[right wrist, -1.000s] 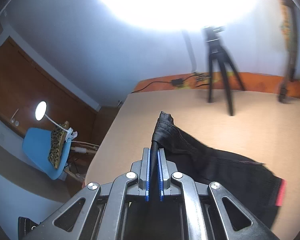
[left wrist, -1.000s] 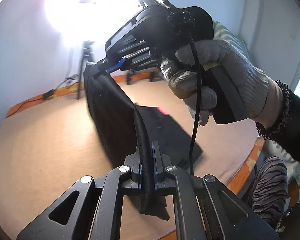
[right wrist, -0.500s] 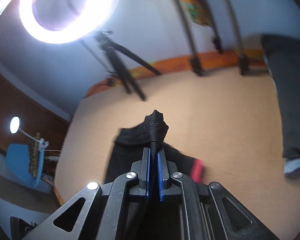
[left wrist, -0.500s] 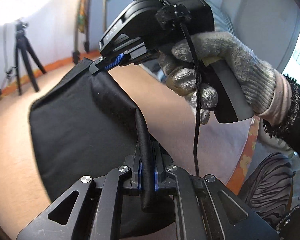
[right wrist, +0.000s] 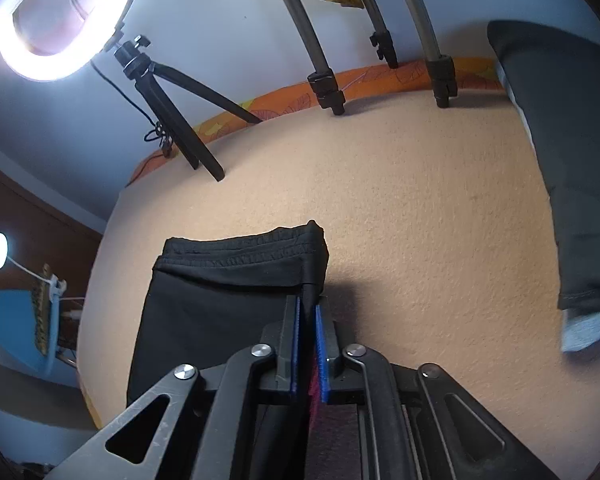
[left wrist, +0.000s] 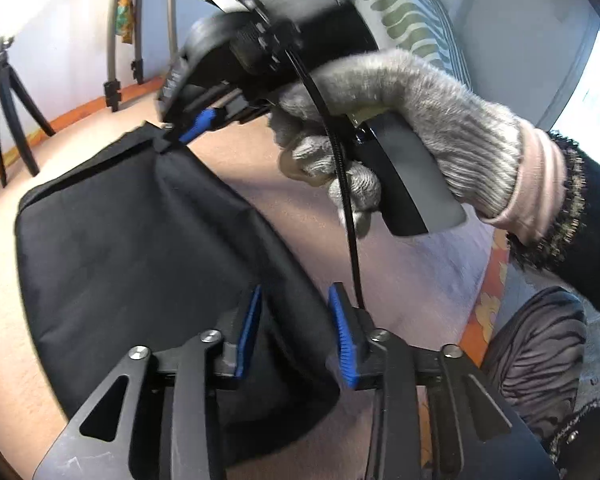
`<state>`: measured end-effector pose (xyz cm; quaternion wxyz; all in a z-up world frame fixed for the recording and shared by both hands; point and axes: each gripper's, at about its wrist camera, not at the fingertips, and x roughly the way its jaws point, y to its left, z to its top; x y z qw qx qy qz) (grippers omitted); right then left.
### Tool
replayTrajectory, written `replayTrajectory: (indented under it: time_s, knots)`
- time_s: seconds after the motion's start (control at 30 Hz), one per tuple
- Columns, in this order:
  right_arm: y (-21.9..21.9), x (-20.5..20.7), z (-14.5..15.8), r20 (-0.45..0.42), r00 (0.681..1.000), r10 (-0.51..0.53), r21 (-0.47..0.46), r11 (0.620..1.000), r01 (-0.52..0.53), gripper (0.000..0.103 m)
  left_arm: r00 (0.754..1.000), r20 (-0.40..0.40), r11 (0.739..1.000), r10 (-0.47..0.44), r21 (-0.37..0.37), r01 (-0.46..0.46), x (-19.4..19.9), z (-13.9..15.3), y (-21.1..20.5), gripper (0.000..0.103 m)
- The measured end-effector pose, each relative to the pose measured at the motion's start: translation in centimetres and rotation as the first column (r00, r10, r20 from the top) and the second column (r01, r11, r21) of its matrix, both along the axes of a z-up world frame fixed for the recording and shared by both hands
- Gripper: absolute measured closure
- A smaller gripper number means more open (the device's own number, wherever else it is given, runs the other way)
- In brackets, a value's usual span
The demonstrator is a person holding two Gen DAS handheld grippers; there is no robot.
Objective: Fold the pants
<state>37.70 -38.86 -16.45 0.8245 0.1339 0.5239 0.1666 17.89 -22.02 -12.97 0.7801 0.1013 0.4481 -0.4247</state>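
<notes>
The black pants (left wrist: 140, 256) lie folded on the tan table surface (left wrist: 4, 320). My left gripper (left wrist: 294, 336) is open, its blue pads apart over the near edge of the cloth. In the left wrist view my right gripper (left wrist: 172, 140), held by a gloved hand, pinches the far corner of the pants. In the right wrist view my right gripper (right wrist: 307, 320) is shut on the waistband corner of the pants (right wrist: 240, 276), with the elastic waistband lying flat ahead.
A small tripod with a ring light (right wrist: 168, 108) and larger tripod legs (right wrist: 324, 84) stand along the table's far orange edge (right wrist: 380, 80). A dark sleeve (right wrist: 572, 140) hangs at the right. A blue chair (right wrist: 20, 332) stands beyond the left edge.
My left gripper has opened and let go of the pants. The pants have come down from hanging to lying flat on the table, with my right gripper still holding its corner.
</notes>
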Motion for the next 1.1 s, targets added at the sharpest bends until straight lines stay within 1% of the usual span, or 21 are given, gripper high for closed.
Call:
replayTrajectory:
  time_s: [0.03,0.07,0.1,0.13,0.17,0.2,0.23,0.3,0.33,0.47,0.53,0.57,0.6,0.7,0.73,0.83,0.87,0.9,0.93,1.07,1.1]
  knots:
    - [0.0,-0.2,0.3,0.013,1.0,0.003,-0.026,1.0,-0.003,0.09,1.0,-0.001,1.0,0.009,-0.011,-0.009,-0.2,0.5,0.8,0.058]
    - [-0.2,-0.4,0.8,0.029,1.0,0.004,-0.057,0.998,-0.003,0.081,1.0,0.0,1.0,0.016,-0.021,-0.016,-0.5,0.8,1.5,0.057]
    - [-0.4,-0.7,1.1,0.042,0.999,0.006,-0.072,0.997,-0.003,0.077,1.0,0.007,0.999,0.026,-0.03,-0.026,-0.4,1.3,2.3,0.057]
    - [-0.8,-1.0,1.6,0.052,0.999,0.005,-0.082,0.997,0.0,0.076,0.998,0.023,0.998,0.05,-0.037,-0.049,-0.7,1.9,3.8,0.057]
    - [-1.2,-1.3,1.9,0.055,0.998,0.0,-0.078,0.997,0.004,0.07,0.997,0.031,0.997,0.071,-0.045,-0.07,-0.8,2.3,4.8,0.056]
    - [-1.6,-1.8,2.3,0.057,0.998,-0.006,-0.064,0.998,0.009,0.061,0.994,0.032,0.993,0.101,-0.058,-0.099,-0.8,2.7,6.2,0.053]
    - [-2.0,-2.3,2.6,0.058,0.998,-0.011,-0.049,0.999,0.014,0.06,0.991,0.036,0.989,0.132,-0.067,-0.13,-0.8,2.9,7.7,0.051]
    - [-2.3,-3.8,3.3,0.071,0.997,0.008,-0.01,1.0,-0.007,0.06,0.981,0.053,0.982,0.184,-0.06,-0.181,-0.5,2.8,9.6,0.051]
    - [-2.1,-4.7,3.6,0.077,0.997,0.024,-0.012,1.0,-0.023,0.06,0.975,0.054,0.976,0.214,-0.045,-0.212,-0.1,2.5,10.8,0.051]
    - [-0.5,-7.8,3.7,0.082,0.992,0.093,-0.047,0.995,-0.089,0.06,0.956,0.045,0.957,0.291,-0.016,-0.291,1.6,1.3,12.7,0.051]
    - [0.1,-8.4,3.2,0.078,0.991,0.104,-0.061,0.993,-0.099,0.055,0.946,0.008,0.946,0.323,-0.023,-0.323,2.4,0.3,13.1,0.051]
    - [0.3,-8.4,2.9,0.073,0.992,0.104,-0.063,0.993,-0.1,0.051,0.944,-0.015,0.944,0.329,-0.031,-0.329,2.9,0.1,13.5,0.05]
    - [0.4,-8.4,2.3,0.064,0.993,0.102,-0.066,0.993,-0.097,0.05,0.942,-0.029,0.942,0.333,-0.034,-0.334,3.3,-0.3,13.4,0.05]
    - [0.5,-7.9,0.7,0.033,0.995,0.09,-0.055,0.995,-0.088,0.05,0.942,-0.03,0.943,0.333,-0.004,-0.333,3.7,-1.8,12.5,0.05]
    - [0.5,-7.6,0.1,0.024,0.996,0.085,-0.044,0.995,-0.084,0.05,0.944,-0.02,0.944,0.33,0.01,-0.329,3.5,-2.4,12.2,0.05]
    - [0.5,-7.0,-0.9,0.016,0.997,0.077,-0.017,0.997,-0.076,0.05,0.95,0.049,0.947,0.308,0.075,-0.311,2.7,-3.6,11.6,0.05]
    - [0.5,-6.7,-1.2,0.01,0.997,0.078,-0.005,0.997,-0.078,0.05,0.951,0.047,0.948,0.306,0.08,-0.309,2.7,-3.9,11.7,0.05]
    - [0.5,-6.5,-1.5,0.005,0.997,0.079,0.006,0.997,-0.079,0.05,0.95,0.032,0.948,0.31,0.069,-0.312,2.9,-4.1,12.0,0.05]
    - [0.5,-6.3,-1.8,-0.001,0.997,0.078,0.024,0.997,-0.078,0.05,0.947,0.006,0.947,0.32,0.04,-0.32,3.3,-4.0,12.3,0.05]
    - [0.5,-6.1,-2.7,-0.004,0.997,0.076,0.064,0.995,-0.076,0.046,0.931,-0.034,0.931,0.365,-0.01,-0.365,4.9,-3.7,13.1,0.049]
    - [0.5,-6.1,-2.7,0.002,0.997,0.075,0.072,0.995,-0.075,0.046,0.927,-0.055,0.928,0.371,-0.022,-0.373,5.5,-3.8,13.0,0.049]
